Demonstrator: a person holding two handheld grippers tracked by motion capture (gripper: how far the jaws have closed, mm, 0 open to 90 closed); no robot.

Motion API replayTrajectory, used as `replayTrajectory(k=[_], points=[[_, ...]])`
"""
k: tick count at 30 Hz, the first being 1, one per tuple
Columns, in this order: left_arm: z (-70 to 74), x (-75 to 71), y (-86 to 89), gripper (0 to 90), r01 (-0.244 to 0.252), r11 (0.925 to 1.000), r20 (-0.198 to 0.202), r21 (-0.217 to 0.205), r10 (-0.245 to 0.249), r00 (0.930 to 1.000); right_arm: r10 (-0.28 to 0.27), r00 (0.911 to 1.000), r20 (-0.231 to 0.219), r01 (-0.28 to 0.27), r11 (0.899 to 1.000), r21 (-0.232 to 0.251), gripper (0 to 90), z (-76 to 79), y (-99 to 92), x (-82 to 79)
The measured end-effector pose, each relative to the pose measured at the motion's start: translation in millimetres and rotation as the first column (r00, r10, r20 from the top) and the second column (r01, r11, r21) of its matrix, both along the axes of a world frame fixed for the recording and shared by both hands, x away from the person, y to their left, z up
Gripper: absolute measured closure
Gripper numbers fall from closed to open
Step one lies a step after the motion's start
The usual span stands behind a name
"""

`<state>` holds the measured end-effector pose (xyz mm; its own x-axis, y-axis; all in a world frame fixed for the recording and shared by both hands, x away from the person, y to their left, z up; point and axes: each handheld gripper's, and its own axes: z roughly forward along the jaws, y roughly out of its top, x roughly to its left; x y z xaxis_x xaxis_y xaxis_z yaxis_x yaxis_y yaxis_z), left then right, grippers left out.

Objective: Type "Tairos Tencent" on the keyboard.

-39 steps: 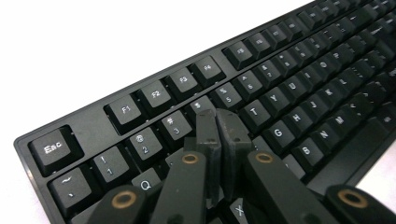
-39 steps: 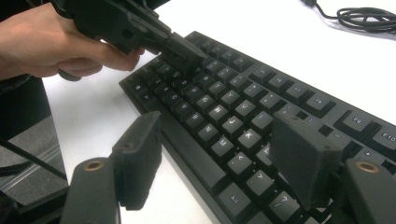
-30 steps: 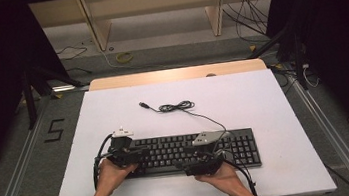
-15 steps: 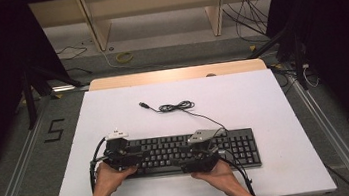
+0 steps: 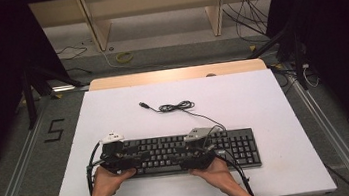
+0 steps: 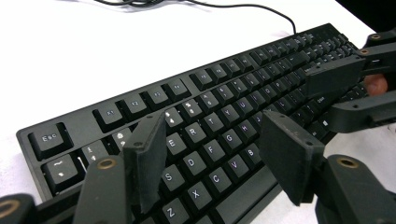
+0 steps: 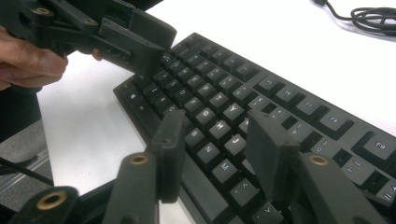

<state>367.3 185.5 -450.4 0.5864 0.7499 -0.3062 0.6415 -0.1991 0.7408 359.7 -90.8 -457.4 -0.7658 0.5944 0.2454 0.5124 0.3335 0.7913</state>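
Two tongs [image 5: 142, 158] [image 5: 182, 158] angled inward, low over keyboard [image 5: 239, 145].

Before you: keyboard [image 5: 196, 150], black case and black keycaps with white legends, its cable [image 5: 176, 107] black. Table [image 5: 243, 99] matte white, with a pale wood strip [image 5: 174, 75] along the far edge. Your left gripper [image 6: 210, 154] and right gripper [image 7: 212, 154] are black throughout with brass-coloured pivot rivets; each carries a light grey plate on top. Floor grey, marked with a black "5" [image 5: 54, 131]; a yellow ring [image 5: 124, 57] lies beyond.
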Motion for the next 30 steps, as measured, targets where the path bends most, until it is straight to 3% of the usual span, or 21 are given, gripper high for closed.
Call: replayTrajectory(k=[22,30], points=[[-1.6,-15.6,4.9,34.2,0.015,0.9985,0.054,-0.052,-0.012,0.9985,0.022,0.9995,-0.021,-0.023,0.999,-0.045,84.8,-6.8,14.6,6.9],[-3.0,-20.6,6.9,33.2,0.025,0.9979,0.067,-0.059,-0.021,0.9975,0.027,0.9993,-0.027,-0.029,0.996,-0.086,88.8,-13.2,21.6,8.5]])
